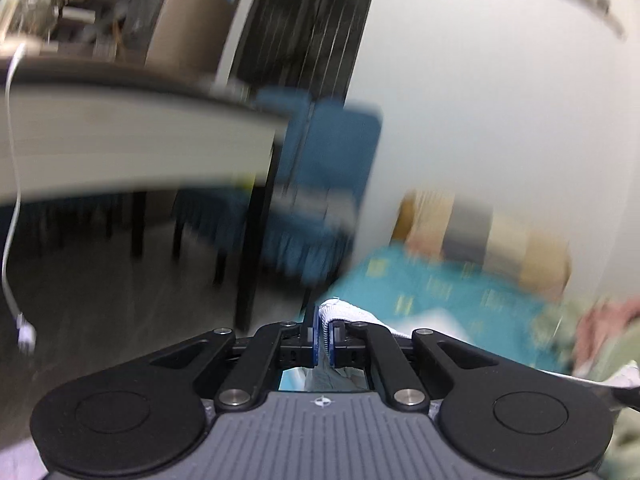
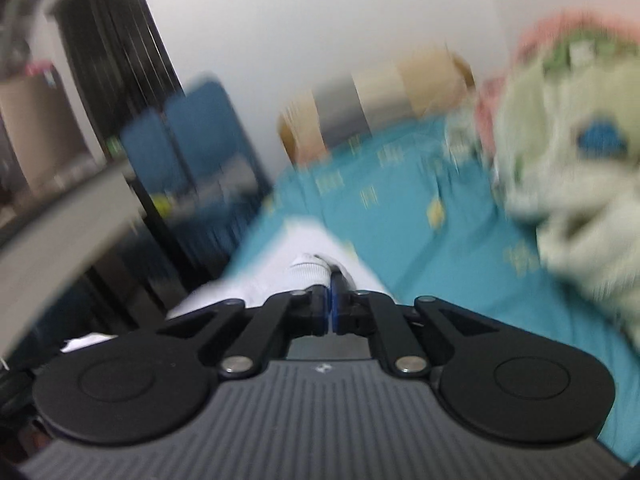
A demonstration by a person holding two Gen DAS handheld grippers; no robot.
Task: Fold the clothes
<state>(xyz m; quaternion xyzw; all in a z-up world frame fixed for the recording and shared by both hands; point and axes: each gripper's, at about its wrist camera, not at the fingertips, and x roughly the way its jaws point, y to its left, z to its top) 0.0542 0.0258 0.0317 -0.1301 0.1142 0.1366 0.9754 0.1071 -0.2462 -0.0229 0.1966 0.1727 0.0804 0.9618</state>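
Observation:
Both views are motion-blurred. My left gripper [image 1: 324, 330] is shut on the ribbed white edge of a white garment [image 1: 348, 312], held above the teal bed sheet [image 1: 440, 292]. My right gripper [image 2: 332, 300] is shut on another ribbed edge of the white garment [image 2: 308, 268], whose cloth hangs down to the left over the bed's edge. A heap of pale green and pink clothes [image 2: 568, 144] lies on the sheet to the right; it also shows at the right edge of the left wrist view [image 1: 600, 332].
The teal patterned sheet [image 2: 400, 216] covers the bed. A blue chair [image 1: 332, 168] stands beside the bed, next to a table [image 1: 132, 136] with a dangling white cable [image 1: 10, 240]. A wooden headboard [image 2: 380, 104] meets the white wall.

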